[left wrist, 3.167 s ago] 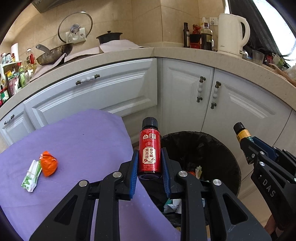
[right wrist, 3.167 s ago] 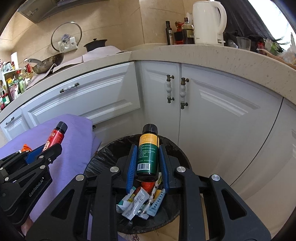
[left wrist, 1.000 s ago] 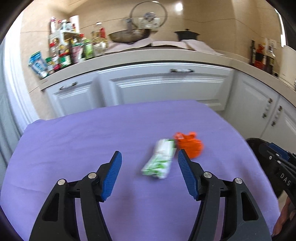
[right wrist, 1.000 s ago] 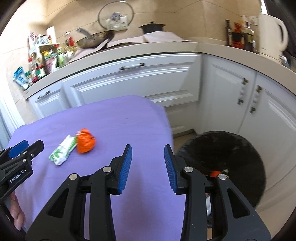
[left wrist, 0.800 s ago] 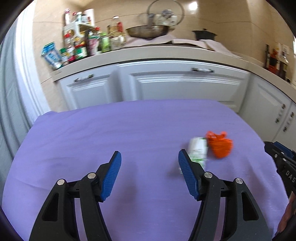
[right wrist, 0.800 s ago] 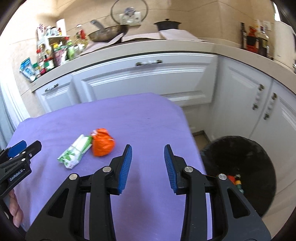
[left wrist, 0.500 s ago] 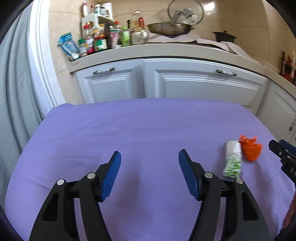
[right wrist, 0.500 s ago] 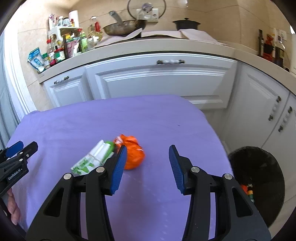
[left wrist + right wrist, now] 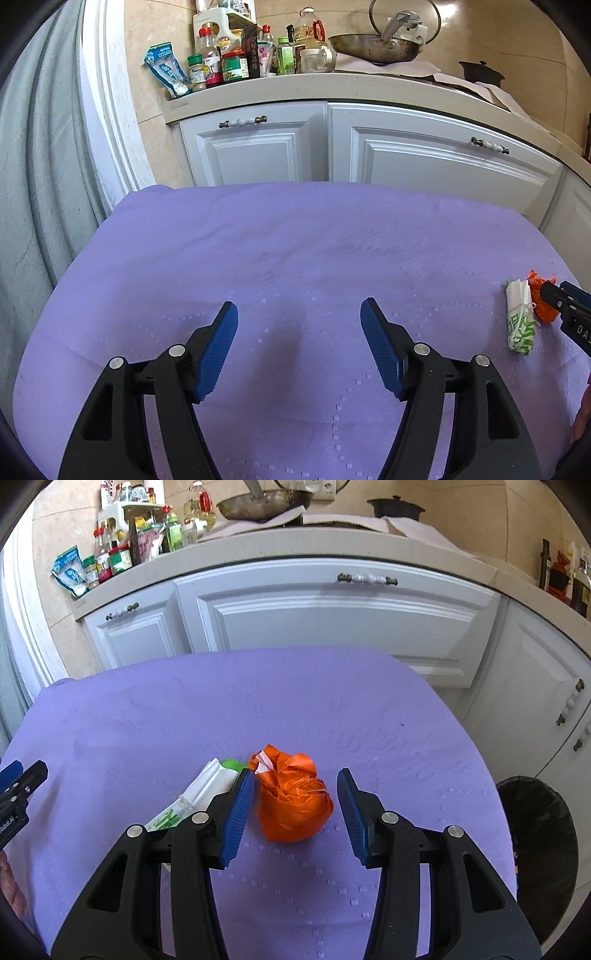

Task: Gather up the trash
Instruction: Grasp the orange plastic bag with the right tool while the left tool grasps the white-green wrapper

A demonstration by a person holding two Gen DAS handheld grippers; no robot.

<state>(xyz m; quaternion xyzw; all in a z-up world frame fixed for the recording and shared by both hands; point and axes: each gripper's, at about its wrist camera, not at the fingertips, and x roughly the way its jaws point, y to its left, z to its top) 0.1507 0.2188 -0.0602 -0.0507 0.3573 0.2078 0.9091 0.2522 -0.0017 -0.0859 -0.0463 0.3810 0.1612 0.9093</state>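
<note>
A crumpled orange wrapper [image 9: 293, 803] lies on the purple cloth [image 9: 332, 709], with a green and white packet [image 9: 192, 801] touching its left side. My right gripper [image 9: 295, 779] is open, and its two blue pads stand either side of the orange wrapper without closing on it. My left gripper [image 9: 299, 308] is open and empty over bare purple cloth [image 9: 295, 240]. In the left wrist view the packet [image 9: 520, 321] and the orange wrapper [image 9: 543, 295] lie far right, partly behind the right gripper's tip [image 9: 569, 306]. The black-lined trash bin [image 9: 539, 845] stands right of the table.
White kitchen cabinets [image 9: 332, 605] run behind the table. The counter holds bottles and jars [image 9: 236, 62], a pan [image 9: 373, 46] and a black pot [image 9: 395, 506]. A grey curtain [image 9: 33, 184] hangs at the left.
Both bottles left the grippers at the bin. Both grippers swung left over the table; the right one closed in on the orange wrapper, which now sits between its open pads.
</note>
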